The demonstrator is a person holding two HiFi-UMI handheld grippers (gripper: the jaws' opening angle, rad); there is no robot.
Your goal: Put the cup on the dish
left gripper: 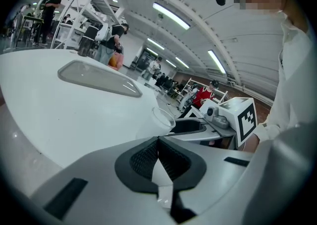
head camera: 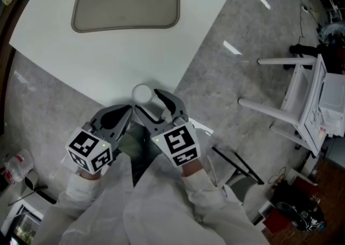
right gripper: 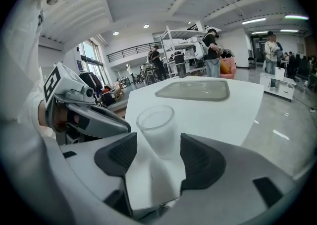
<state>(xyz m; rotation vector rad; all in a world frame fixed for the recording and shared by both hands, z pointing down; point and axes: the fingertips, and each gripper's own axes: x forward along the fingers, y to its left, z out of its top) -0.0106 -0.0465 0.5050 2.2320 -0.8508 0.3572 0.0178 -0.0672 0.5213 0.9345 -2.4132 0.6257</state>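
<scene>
The right gripper (right gripper: 158, 142) has its jaws spread wide, and the frosted plastic cup (right gripper: 157, 125) stands upright between the pads, which do not press on it. The left gripper (left gripper: 158, 142) is just to its left, with its jaws closed tip to tip and nothing between them. The cup is on the near corner of the white table (head camera: 124, 60). The grey rounded-rectangle dish (head camera: 126, 1) lies well apart from it, at the table's far side.
</scene>
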